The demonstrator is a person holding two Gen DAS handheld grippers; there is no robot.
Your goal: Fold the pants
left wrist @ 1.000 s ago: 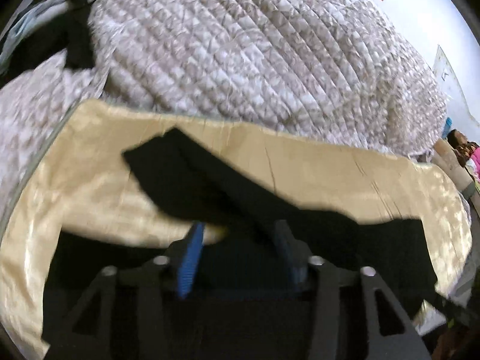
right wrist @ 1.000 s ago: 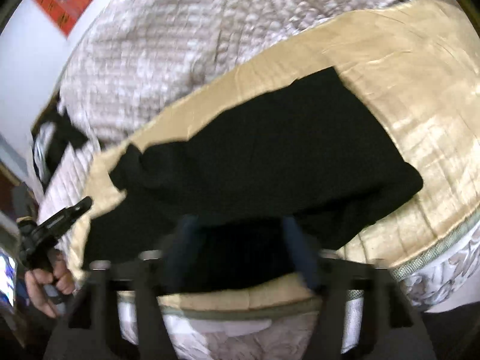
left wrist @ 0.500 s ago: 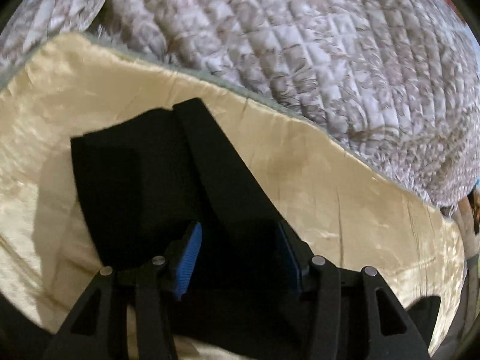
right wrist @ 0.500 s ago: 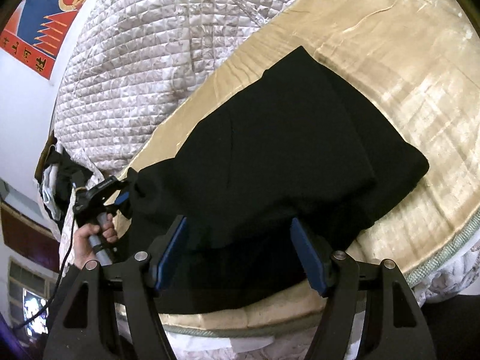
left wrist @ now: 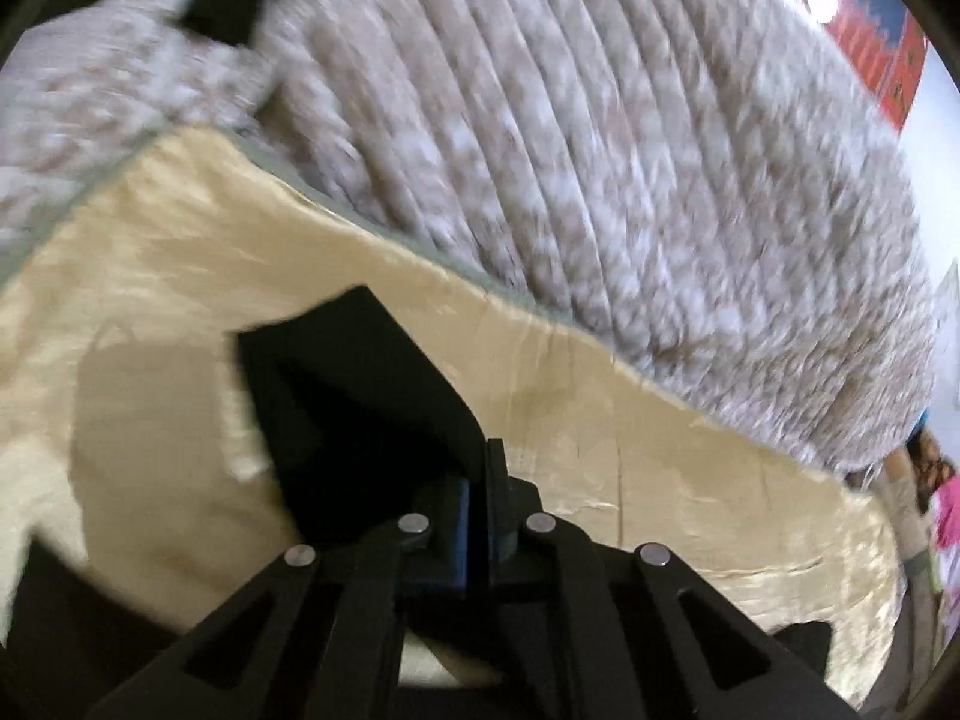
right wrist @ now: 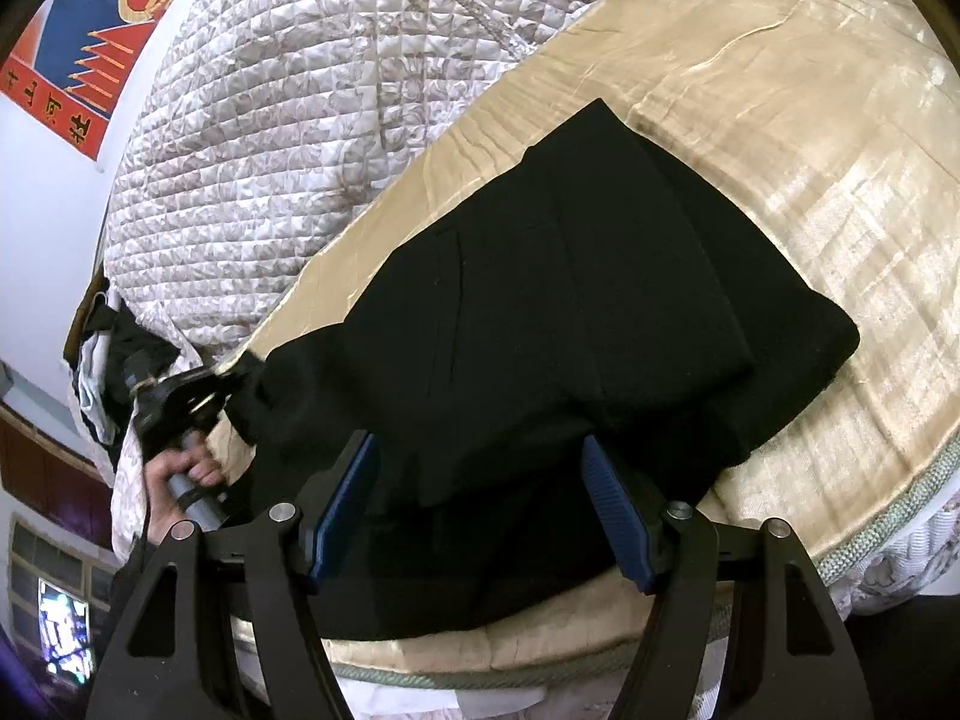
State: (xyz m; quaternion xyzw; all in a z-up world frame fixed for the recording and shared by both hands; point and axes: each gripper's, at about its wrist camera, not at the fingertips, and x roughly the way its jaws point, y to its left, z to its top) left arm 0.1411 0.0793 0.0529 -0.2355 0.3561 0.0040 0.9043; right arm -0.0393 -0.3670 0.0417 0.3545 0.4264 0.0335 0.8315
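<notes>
Black pants (right wrist: 570, 312) lie partly folded on a cream satin sheet (right wrist: 810, 138) on the bed. My right gripper (right wrist: 480, 504) is open, its blue pads (right wrist: 612, 510) hovering over the near edge of the pants, holding nothing. My left gripper (left wrist: 477, 492) is shut on the end of the black pants (left wrist: 360, 402) and lifts that end above the sheet (left wrist: 150, 390). In the right wrist view the left gripper (right wrist: 192, 390) sits at the pants' left end, held by a hand.
A bulky quilted grey-white blanket (right wrist: 300, 120) is heaped behind the sheet, also in the left wrist view (left wrist: 660, 150). A red and blue poster (right wrist: 90, 48) hangs on the wall. Dark clothes (right wrist: 102, 354) lie at the left. The bed's front edge (right wrist: 888, 522) is close.
My left gripper has closed on the pants' end and raised it; the view is blurred from motion. My right gripper has stayed open above the pants' near edge.
</notes>
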